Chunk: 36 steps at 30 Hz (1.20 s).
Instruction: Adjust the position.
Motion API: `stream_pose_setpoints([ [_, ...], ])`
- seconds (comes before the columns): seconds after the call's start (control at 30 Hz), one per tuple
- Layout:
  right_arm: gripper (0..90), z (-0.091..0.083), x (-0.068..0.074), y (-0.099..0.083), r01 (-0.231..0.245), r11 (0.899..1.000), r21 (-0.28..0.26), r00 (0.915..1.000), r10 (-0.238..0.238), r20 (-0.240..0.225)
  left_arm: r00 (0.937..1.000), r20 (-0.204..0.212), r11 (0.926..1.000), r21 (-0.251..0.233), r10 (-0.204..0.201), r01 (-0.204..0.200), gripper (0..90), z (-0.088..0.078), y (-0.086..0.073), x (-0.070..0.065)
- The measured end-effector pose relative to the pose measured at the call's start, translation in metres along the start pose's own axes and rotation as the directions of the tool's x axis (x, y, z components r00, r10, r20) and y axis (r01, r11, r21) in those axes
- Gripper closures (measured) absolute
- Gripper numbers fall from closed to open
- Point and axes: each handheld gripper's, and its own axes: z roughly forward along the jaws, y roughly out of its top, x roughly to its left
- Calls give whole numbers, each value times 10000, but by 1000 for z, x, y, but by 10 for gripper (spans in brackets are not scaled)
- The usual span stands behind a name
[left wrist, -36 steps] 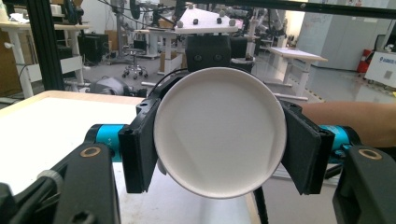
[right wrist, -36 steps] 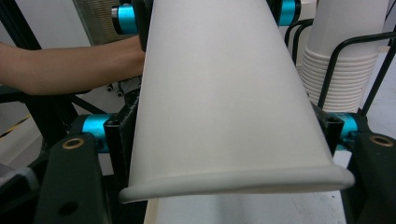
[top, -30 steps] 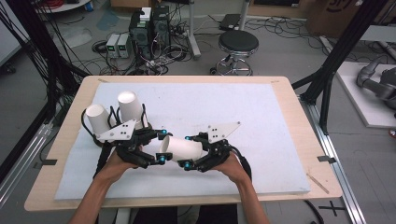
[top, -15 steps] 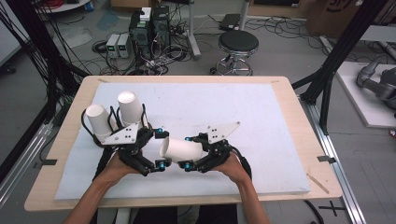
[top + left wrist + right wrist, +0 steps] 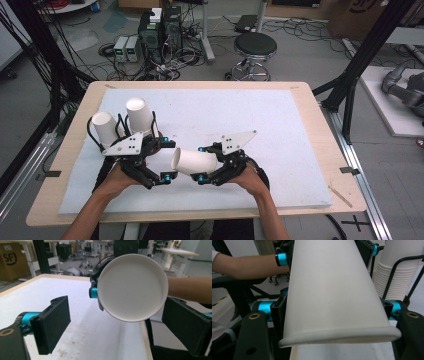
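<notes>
- A paper cup (image 5: 194,161) is held on its side above the table (image 5: 300,100), clamped in the right gripper (image 5: 212,170), likely pulled from a stack;
- the left gripper (image 5: 161,161) is seen with jaws spread wide, freed of the cup, its base facing them;
- two cup stacks (image 5: 139,114) stand close behind the left hand (image 5: 112,181); a backward move could be blocked by them.

2 cup stacks (image 5: 122,125) block the far-left corner; the table (image 5: 280,115) lies open rightward.

Grey floor (image 5: 310,55), black stool (image 5: 255,47) (cables around), cardboard box (image 5: 11,262).
</notes>
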Motion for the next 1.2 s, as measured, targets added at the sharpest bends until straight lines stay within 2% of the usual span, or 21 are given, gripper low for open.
stream_pose_setpoints([
  [0.1,327,1,1,2,17,9997,250,10000,-17,25,9999,69,9988,473,118,-122,83,-4,5,0],
  [0.13,327,2,1,3,63,9995,308,10000,-66,72,9998,72,9969,761,194,-199,83,-5,8,-1],
  [0.17,326,2,1,4,157,9985,525,9998,-163,106,9998,67,9958,888,195,-200,85,-6,9,-2],
  [0.2,326,2,2,5,98,9980,624,9999,-105,117,9997,98,9940,1072,224,-233,85,-6,11,-2],
  [0.3,326,4,3,9,316,9951,933,9994,-329,119,9993,25,9848,1697,370,-369,85,-7,16,-3],
  [0.43,326,5,4,12,476,9885,1436,9986,-502,144,9990,169,9652,2576,417,-447,85,-7,20,-1],
  [0.6,326,3,3,16,503,9806,1895,9983,-553,209,9987,342,9419,3323,390,-482,91,-3,21,0],
  [0.67,326,3,2,18,507,9718,2302,9980,-580,250,9986,353,9267,3725,394,-497,92,-1,23,1],
  [0.7,326,3,1,19,508,9690,2416,9980,-583,237,9990,343,9159,3994,290,-403,92,1,24,2],
  [0.73,326,2,1,20,498,9652,2568,9980,-581,248,9990,385,8967,4410,241,-386,92,3,26,3],
  [0.77,326,2,1,20,498,9652,2568,9980,-581,248,9990,385,8967,4410,241,-386,95,3,26,3],
  [0.8,326,3,1,22,511,9533,2978,9976,-628,299,9983,374,8675,4940,450,-576,101,6,27,3],
  [0.83,326,3,0,22,518,9505,3065,9975,-639,296,9972,322,8392,5388,671,-739,103,8,29,2],
  [0.87,326,4,0,23,488,9405,3363,9972,-652,378,9966,326,8238,5611,754,-807,103,10,29,2],
  [0.93,326,5,0,23,430,9284,3691,9973,-621,399,9962,328,7998,5943,805,-842,107,13,32,3],
  [1.0,326,7,0,23,375,9181,3945,9976,-575,391,9969,334,7856,6140,712,-767,108,14,33,4],
  [1.07,326,9,0,23,334,9006,4334,9974,-577,429,9967,366,7560,6498,723,-787,108,15,35,4],
  [1.1,326,10,0,23,316,8885,4578,9971,-600,476,9965,355,7430,6645,756,-800,108,16,36,4],
  [1.13,326,11,0,23,297,8755,4823,9970,-602,478,9962,364,7246,6842,786,-821,109,16,37,4],
  [1.17,326,13,0,23,314,8601,5092,9966,-657,494,9960,389,7119,6972,801,-845,111,17,37,4],
  [1.2,326,14,0,23,322,8522,5222,9963,-693,516,9955,396,6987,7099,861,-887,117,18,37,5],
])
